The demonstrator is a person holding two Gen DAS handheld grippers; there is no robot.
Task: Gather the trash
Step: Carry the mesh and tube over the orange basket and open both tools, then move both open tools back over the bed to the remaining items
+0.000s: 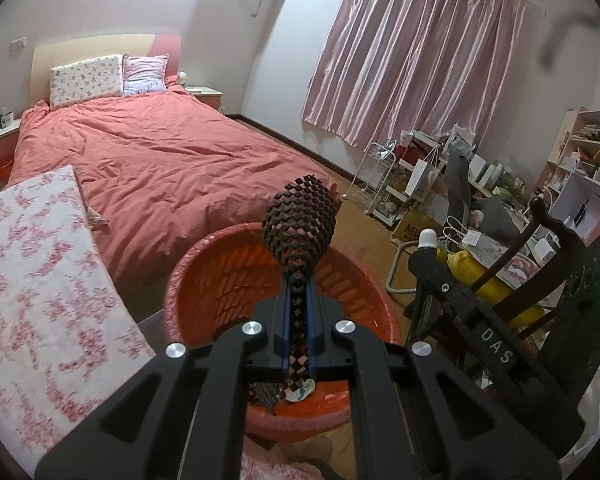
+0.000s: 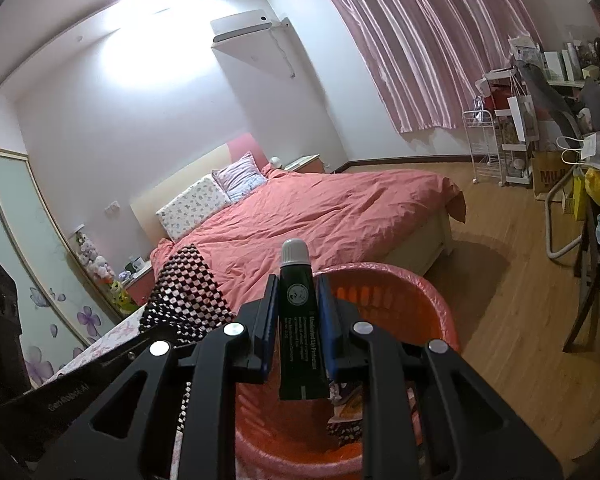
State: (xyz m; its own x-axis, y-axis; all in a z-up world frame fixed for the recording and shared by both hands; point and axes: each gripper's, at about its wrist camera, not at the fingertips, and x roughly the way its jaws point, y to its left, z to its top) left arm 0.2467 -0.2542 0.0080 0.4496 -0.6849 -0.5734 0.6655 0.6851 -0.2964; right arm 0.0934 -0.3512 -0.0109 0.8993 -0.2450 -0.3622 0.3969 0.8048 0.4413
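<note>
The small dark green tube with a grey cap reads "Medicated Lip Protectant" in pale print; the right gripper clamps it upright over the round red plastic bin lined with a thin bag. The left gripper, lettered "GenRobot.AI", is clenched on a strip of black-and-pink scaled honeycomb wrapping above that bin, where similar scraps lie.

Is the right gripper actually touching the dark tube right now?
Touching. The right wrist view shows the right gripper with both blue pads pressed against the sides of the tube, no gap either side.
</note>
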